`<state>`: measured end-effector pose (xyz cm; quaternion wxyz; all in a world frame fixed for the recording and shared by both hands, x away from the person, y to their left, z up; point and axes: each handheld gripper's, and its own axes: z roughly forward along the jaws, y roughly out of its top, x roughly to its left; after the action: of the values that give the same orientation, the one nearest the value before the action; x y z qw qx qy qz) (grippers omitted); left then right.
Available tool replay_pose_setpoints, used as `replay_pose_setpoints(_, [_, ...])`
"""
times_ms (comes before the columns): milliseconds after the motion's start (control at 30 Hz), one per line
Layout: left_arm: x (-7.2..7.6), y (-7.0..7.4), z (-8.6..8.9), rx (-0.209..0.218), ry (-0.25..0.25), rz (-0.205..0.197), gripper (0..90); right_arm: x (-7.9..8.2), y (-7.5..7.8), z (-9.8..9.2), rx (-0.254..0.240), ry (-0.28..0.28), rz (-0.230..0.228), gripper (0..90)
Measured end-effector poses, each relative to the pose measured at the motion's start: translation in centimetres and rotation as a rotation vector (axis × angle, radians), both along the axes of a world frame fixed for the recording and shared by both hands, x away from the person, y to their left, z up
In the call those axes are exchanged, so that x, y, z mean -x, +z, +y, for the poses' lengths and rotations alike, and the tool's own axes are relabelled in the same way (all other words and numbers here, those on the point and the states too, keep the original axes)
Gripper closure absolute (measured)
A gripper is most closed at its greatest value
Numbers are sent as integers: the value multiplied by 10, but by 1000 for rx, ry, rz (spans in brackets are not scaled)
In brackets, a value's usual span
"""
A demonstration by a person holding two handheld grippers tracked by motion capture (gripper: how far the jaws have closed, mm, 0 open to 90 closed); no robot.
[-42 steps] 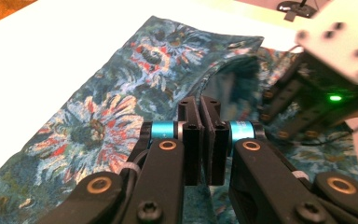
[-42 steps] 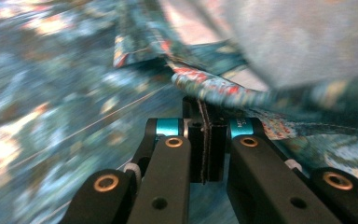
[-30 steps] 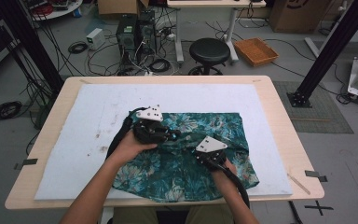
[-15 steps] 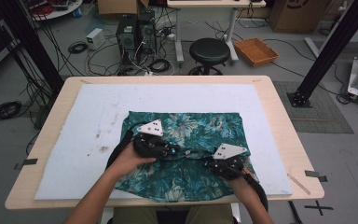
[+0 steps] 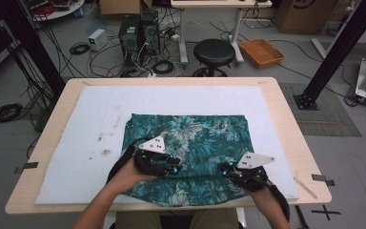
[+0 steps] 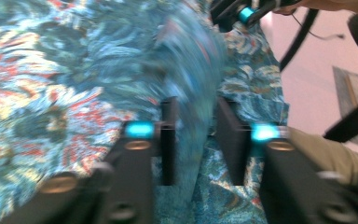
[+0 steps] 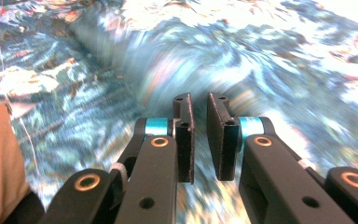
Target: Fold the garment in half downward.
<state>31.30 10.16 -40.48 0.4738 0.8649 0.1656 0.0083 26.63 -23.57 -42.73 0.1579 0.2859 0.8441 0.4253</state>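
Observation:
A teal flower-print cloth (image 5: 195, 138) lies spread on the white pad, its near edge hanging over the table's front. My left gripper (image 5: 177, 167) rests low on the cloth's near left part and points right. In the left gripper view (image 6: 196, 105) its jaws have just been opening. A blurred ridge of cloth (image 6: 51, 70) runs between them and the pads stand off it. My right gripper (image 5: 223, 170) sits over the near right part and points left. Its jaws (image 7: 199, 100) have just been opening to a narrow gap, with nothing in it and cloth (image 7: 284, 56) beneath.
The white pad (image 5: 90, 119) covers most of the wooden table (image 5: 286, 109). The person's forearms come in over the front edge. Behind the table stand a black stool (image 5: 214, 51), computer cases and cables on the floor. A black frame post (image 5: 338, 47) rises at the right.
The cloth has gone from bunched to spread flatter and wider. Both grippers moved toward the near edge, the right one also to the right, so they now stand farther apart.

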Motion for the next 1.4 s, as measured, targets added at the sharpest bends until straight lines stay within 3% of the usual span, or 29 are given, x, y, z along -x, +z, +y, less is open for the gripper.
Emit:
replay_pose_setpoints(100, [3, 1, 11, 8, 95, -40, 527, 2, 1, -16, -14, -52, -7, 794])
replay_pose_setpoints(233, [7, -3, 39, -32, 330, -124, 520, 1, 1, -28, -23, -137, -34, 724])
replay_pose_setpoints(300, [11, -7, 58, -71, 485, -162, 505, -2, 1, -35, -28, -213, -53, 633])
replay_pose_setpoints(400, [16, -14, 82, -68, 627, -166, 504, -7, -1, -46, -29, -316, -60, 590])
replay_pose_setpoints(500, [19, -21, 98, -72, 701, -152, 502, -12, -4, -57, -31, -406, -67, 550])
replay_pose_setpoints(633, [18, -27, 109, -65, 745, -115, 445, -19, -7, -66, -30, -463, -52, 537])
replay_pose_setpoints(800, [16, -34, 113, -62, 759, -74, 426, -23, -11, -62, -10, -447, -36, 549])
replay_pose_setpoints(867, [15, -36, 112, -67, 757, -54, 432, -25, -12, -57, 30, -431, -34, 585])
replay_pose_setpoints(1000, [15, -37, 108, -91, 739, -47, 535, -29, -17, -47, 128, -386, -32, 726])
replay_pose_setpoints(1167, [12, -42, 101, -146, 707, -37, 755, -30, -22, -42, 182, -346, -16, 881])
replay_pose_setpoints(1200, [11, -43, 100, -163, 704, -46, 777, -30, -23, -41, 184, -341, -17, 893])
replay_pose_setpoints(1300, [12, -41, 100, -154, 691, -56, 879, -29, -21, -42, 166, -345, -19, 900])
replay_pose_setpoints(1400, [14, -38, 103, -95, 672, -58, 886, -27, -18, -45, 130, -351, -24, 900])
